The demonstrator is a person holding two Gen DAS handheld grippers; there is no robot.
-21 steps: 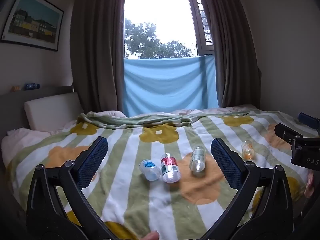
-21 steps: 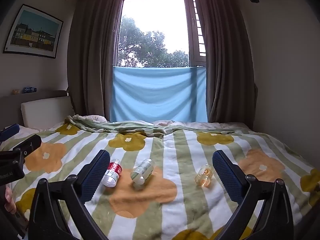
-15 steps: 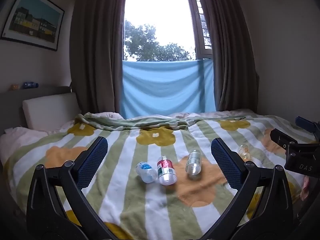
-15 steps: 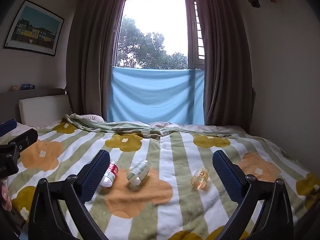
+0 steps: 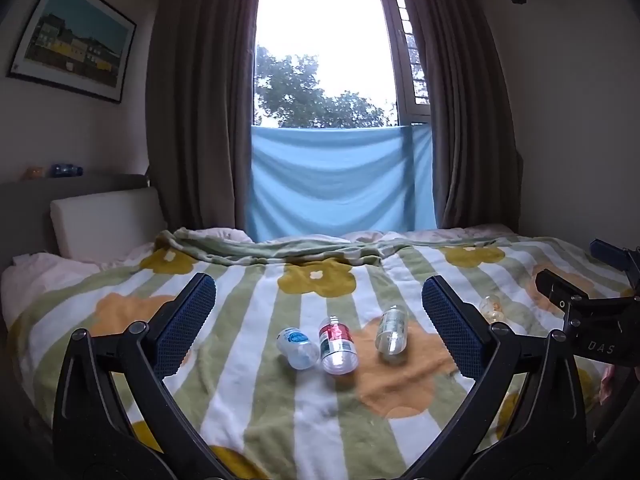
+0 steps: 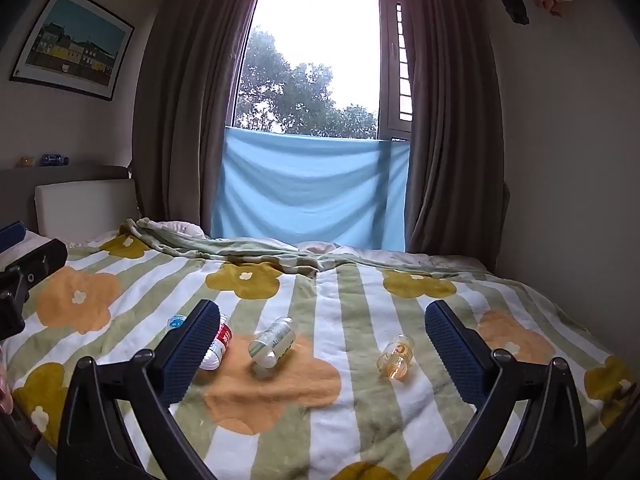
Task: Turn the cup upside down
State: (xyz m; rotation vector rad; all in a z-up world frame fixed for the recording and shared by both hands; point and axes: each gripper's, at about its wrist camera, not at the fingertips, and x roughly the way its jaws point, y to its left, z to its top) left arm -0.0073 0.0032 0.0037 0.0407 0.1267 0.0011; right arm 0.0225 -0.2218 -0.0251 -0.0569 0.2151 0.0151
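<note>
Several small clear plastic containers lie on their sides on a striped, flowered blanket (image 5: 240,380). In the left wrist view there is a blue-labelled one (image 5: 297,347), a red-labelled one (image 5: 337,345), a clear one (image 5: 392,333) and a yellowish cup (image 5: 492,307) at the far right. In the right wrist view the yellowish cup (image 6: 396,356) lies between the fingers, the clear one (image 6: 273,342) to its left, the red one (image 6: 218,346) half hidden by the left finger. My left gripper (image 5: 319,320) and right gripper (image 6: 322,350) are both open, empty, well short of the containers.
The bed fills the room up to a window with brown curtains (image 5: 200,100) and a blue cloth (image 5: 340,184). A white headboard cushion (image 5: 106,220) stands at the left. The other gripper shows at the right edge (image 5: 588,316) of the left view and the left edge (image 6: 24,272) of the right view.
Both grippers have drawn back and tilted up a little, so the containers sit slightly farther and lower in view. Both stay open. Nothing on the bed moved.
</note>
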